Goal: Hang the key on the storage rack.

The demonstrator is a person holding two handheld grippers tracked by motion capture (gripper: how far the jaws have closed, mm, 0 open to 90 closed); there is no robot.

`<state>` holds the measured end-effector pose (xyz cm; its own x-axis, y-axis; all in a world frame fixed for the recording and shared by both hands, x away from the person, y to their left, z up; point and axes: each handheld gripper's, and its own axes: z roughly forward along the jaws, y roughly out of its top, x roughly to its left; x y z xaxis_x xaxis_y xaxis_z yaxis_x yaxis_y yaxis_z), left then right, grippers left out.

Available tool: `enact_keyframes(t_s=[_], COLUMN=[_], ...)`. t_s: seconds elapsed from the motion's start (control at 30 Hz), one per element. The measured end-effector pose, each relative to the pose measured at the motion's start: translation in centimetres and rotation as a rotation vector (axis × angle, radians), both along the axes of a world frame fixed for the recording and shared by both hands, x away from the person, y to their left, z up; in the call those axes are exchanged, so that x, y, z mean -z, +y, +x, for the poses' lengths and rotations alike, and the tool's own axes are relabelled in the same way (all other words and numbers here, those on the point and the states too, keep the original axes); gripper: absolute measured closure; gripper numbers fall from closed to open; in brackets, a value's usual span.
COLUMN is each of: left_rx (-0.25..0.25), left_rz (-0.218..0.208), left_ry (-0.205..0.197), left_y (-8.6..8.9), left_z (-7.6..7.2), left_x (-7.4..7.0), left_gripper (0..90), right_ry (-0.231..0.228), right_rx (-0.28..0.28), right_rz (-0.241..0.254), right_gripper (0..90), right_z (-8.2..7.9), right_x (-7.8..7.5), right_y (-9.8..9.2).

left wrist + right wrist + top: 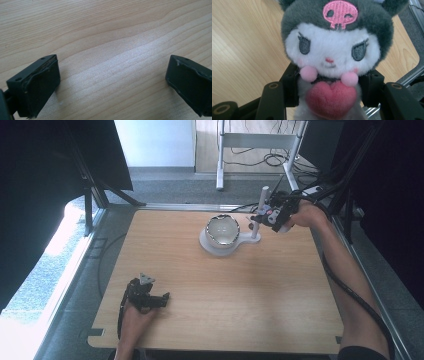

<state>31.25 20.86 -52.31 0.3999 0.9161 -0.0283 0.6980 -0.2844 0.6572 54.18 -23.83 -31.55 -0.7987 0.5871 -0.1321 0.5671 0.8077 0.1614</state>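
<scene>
While the right gripper clamps the plush by its body, it hangs over the desk's far right corner, just beside the bowl. Left gripper rests near the front left corner, jaws apart.

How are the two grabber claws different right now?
The left gripper has its jaws wide apart with nothing between them; the right gripper is squeezed shut on a plush toy. The left gripper rests low on the wooden table; the right gripper is held up near the bowl. Both have black jaws.
</scene>
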Motion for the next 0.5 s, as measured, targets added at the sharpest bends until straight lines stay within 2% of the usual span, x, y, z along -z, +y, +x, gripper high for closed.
enact_keyframes(t_s=[0.13, 0.5], left_rx=[-0.001, -0.002], left_rz=[0.000, 0.000], left_ry=[-0.003, -0.004], left_y=[0.0, 0.0], left_z=[0.0, 0.0], left_x=[0.0, 0.0], left_gripper=[0.0, 0.0], right_ry=[0.006, 0.017], right_rx=[-0.001, 0.018], right_rz=[-0.041, -0.028], right_gripper=[44.3, 42.8], right_z=[0.4, 1.0], right_x=[1.1, 4.0], right_y=[0.5, 0.8])
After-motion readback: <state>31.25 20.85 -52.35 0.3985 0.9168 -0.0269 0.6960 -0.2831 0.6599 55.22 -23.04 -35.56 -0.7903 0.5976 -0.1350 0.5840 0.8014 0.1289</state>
